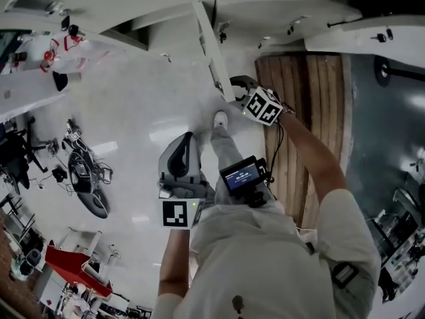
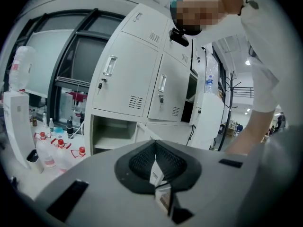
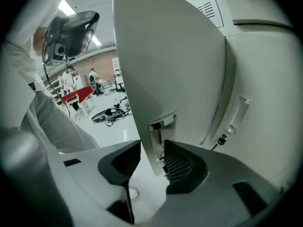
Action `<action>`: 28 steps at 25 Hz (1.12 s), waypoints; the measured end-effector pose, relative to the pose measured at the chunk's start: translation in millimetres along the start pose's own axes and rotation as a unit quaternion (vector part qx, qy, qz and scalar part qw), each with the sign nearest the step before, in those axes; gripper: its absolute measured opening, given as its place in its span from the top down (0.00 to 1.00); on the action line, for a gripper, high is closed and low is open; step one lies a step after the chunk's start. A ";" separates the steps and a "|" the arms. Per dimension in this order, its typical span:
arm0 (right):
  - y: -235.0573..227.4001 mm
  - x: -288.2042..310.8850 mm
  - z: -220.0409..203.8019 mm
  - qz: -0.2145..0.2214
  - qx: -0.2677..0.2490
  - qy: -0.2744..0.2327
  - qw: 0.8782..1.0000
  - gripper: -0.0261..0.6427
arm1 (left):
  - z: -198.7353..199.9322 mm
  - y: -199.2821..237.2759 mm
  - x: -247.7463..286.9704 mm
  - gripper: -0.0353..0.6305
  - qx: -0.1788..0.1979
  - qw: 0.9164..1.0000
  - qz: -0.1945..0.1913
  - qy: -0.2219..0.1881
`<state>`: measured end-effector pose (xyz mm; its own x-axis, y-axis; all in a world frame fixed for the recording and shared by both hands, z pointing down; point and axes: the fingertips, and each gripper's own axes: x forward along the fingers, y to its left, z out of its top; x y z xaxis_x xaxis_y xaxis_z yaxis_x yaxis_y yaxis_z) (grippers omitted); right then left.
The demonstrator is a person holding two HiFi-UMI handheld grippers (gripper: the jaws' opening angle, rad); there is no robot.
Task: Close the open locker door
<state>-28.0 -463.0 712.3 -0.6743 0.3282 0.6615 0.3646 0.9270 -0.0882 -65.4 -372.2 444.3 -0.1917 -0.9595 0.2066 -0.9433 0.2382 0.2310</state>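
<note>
The open locker door (image 3: 165, 65) is a pale grey sheet that stands edge-on between the jaws of my right gripper (image 3: 151, 157). Its metal latch plate (image 3: 158, 131) sits just above the right pad (image 3: 180, 164). The left pad stands clear of the sheet, so the right gripper is open around the door's edge. In the head view the right gripper (image 1: 242, 85) reaches out to the door's thin top edge (image 1: 211, 42). My left gripper (image 2: 158, 174) is shut on nothing and hangs near the person's body (image 1: 180, 155). From it the door (image 2: 208, 119) shows swung out from the white lockers (image 2: 137, 70).
A closed locker (image 3: 265, 103) with a handle (image 3: 236, 115) stands right of the door. An open bottom compartment (image 2: 113, 131) and several bottles (image 2: 52, 141) are at the lockers' left. A scooter (image 1: 86, 178) and a red bench (image 1: 73, 264) lie on the floor behind.
</note>
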 end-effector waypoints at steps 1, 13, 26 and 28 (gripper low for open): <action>3.8 4.9 3.3 0.004 -0.001 -0.003 1.000 0.73 | -1.1 4.4 -1.1 0.94 -0.004 1.000 0.005 -0.003; 25.8 67.4 61.3 -0.033 0.000 -0.041 0.999 0.78 | -35.5 68.2 -6.8 0.94 -0.008 1.000 0.022 0.009; 6.7 144.3 135.0 -0.078 0.040 -0.077 0.993 0.85 | -61.5 147.0 -8.0 0.94 -0.012 1.000 0.015 0.015; 1.7 149.5 143.1 -0.089 0.047 -0.087 0.991 0.85 | -63.7 156.9 -4.8 0.94 -0.011 1.000 0.012 0.012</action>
<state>-220.1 -386.4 704.5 -0.8259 0.1761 0.5356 0.1734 0.9833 -0.0559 -195.2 -320.6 540.1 -0.2069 -0.9499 0.2344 -0.9328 0.2638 0.2457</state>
